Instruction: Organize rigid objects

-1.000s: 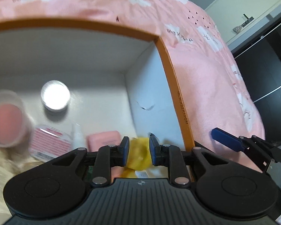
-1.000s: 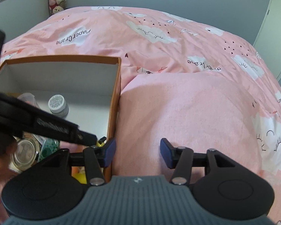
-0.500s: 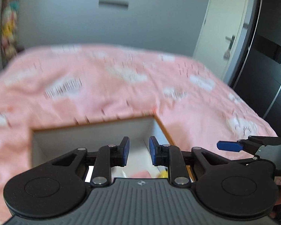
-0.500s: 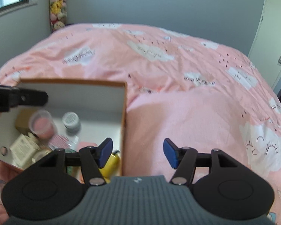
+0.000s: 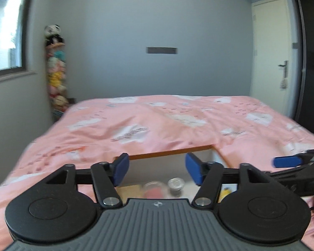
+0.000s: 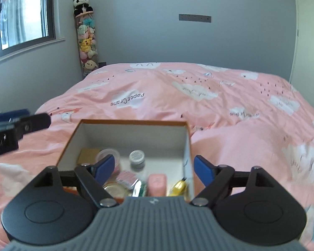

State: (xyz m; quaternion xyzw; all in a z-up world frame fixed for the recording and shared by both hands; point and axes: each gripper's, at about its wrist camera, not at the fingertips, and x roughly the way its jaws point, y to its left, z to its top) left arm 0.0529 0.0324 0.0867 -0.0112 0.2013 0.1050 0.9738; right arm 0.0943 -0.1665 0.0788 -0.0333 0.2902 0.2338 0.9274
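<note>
Presently the main hazard is tipping the box [image 6: 125,138], since it sits on a soft bed [image 6: 198,96] and a careless nudge could spill the small items [image 6: 136,173] inside. Both the left claw [image 5: 157,170] and the right claw [image 6: 155,168] hover level above the box, fingers apart, holding nothing

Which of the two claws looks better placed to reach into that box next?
Right, probably. The right claw is open and empty, looking down into the box at the pink case. The left claw, also open, sees mostly bed.
</note>
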